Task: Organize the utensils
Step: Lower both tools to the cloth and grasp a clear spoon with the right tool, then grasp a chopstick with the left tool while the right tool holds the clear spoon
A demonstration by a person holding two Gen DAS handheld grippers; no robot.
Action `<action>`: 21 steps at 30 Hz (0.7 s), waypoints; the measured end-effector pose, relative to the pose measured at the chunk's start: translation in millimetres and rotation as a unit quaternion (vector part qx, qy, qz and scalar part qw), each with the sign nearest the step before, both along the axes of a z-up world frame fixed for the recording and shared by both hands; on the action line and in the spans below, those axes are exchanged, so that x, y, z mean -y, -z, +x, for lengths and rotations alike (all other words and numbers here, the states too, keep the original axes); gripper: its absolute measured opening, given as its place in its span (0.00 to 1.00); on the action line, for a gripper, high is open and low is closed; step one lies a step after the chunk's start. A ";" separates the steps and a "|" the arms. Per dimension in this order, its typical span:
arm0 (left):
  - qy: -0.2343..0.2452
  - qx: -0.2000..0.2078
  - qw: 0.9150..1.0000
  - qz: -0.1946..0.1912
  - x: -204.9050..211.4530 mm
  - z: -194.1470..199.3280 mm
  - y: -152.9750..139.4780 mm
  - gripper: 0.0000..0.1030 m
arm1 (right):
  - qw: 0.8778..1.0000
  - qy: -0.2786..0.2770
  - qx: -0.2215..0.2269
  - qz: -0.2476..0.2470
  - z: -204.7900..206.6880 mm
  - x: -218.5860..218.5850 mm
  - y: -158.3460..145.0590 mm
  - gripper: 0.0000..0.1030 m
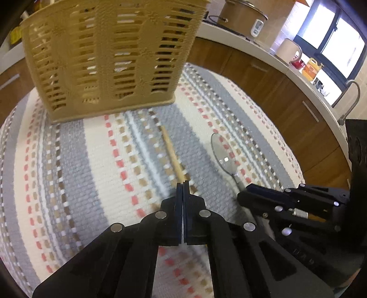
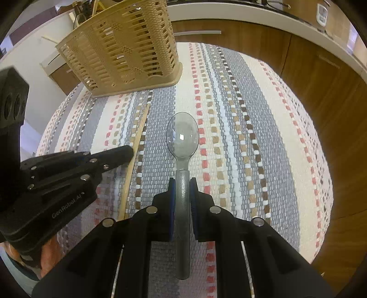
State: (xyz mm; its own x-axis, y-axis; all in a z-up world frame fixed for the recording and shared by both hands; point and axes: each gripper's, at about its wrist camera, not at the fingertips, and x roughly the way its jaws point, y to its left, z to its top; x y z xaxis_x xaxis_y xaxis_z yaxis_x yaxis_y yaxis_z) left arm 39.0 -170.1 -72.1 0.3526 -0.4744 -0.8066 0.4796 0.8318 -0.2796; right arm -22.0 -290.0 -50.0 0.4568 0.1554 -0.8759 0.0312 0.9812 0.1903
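A tan slotted utensil basket [image 1: 110,57] [image 2: 128,52] stands at the far side of a striped woven mat [image 1: 68,160] [image 2: 263,137]. A wooden chopstick [image 1: 172,153] [image 2: 140,135] lies on the mat in front of it. My left gripper [image 1: 182,183] [image 2: 130,150] is shut, its tips pinching the chopstick partway along; the near part is hidden under the fingers in the left wrist view. A clear grey plastic spoon [image 2: 182,137] [image 1: 223,155] lies bowl-forward to the right. My right gripper [image 2: 182,190] [image 1: 246,191] is shut on its handle.
Wooden cabinets and a white counter curve around the back. On it are a rice cooker [image 1: 243,16], a cream kettle [image 1: 289,49], an orange bottle [image 1: 310,68] and a tap [image 1: 351,96]. A person's hand [image 2: 50,252] holds the left gripper.
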 end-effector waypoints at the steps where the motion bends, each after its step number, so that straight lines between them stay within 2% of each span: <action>1: 0.001 -0.002 1.000 -0.003 -7.9 -2.4 -0.9 0.00 | 1.000 0.003 -0.005 0.011 -1.2 0.1 -1.0 0.10; 4: -0.001 0.003 1.000 0.003 -32.7 -14.8 -3.7 0.00 | 1.000 0.008 -0.015 0.009 -6.5 -2.1 -3.0 0.10; 6: -0.014 -0.012 1.000 0.000 -53.5 -20.0 -0.6 0.00 | 1.000 0.001 -0.022 0.007 -8.0 -6.5 -1.3 0.10; 11: -0.017 -0.031 0.999 -0.041 -78.8 -17.0 -3.0 0.00 | 0.999 0.014 -0.011 -0.048 -11.2 -15.5 -3.6 0.10; 13: -0.005 -0.034 0.997 -0.063 -76.1 -14.0 -8.3 0.00 | 0.998 0.024 -0.005 -0.051 -12.7 -11.0 -5.8 0.10; 16: 0.018 -0.028 0.996 -0.077 -52.2 -9.9 -14.2 0.17 | 0.998 0.036 -0.005 -0.048 -14.1 -1.4 -5.8 0.10; 19: 0.021 -0.021 0.998 -0.052 -25.6 -6.4 -11.1 0.19 | 0.998 0.043 -0.006 -0.041 -15.9 7.9 -4.7 0.10; 21: 0.015 -0.006 1.000 -0.021 -11.7 -3.4 -8.7 0.19 | 0.998 0.046 -0.002 -0.038 -17.2 11.6 -5.4 0.10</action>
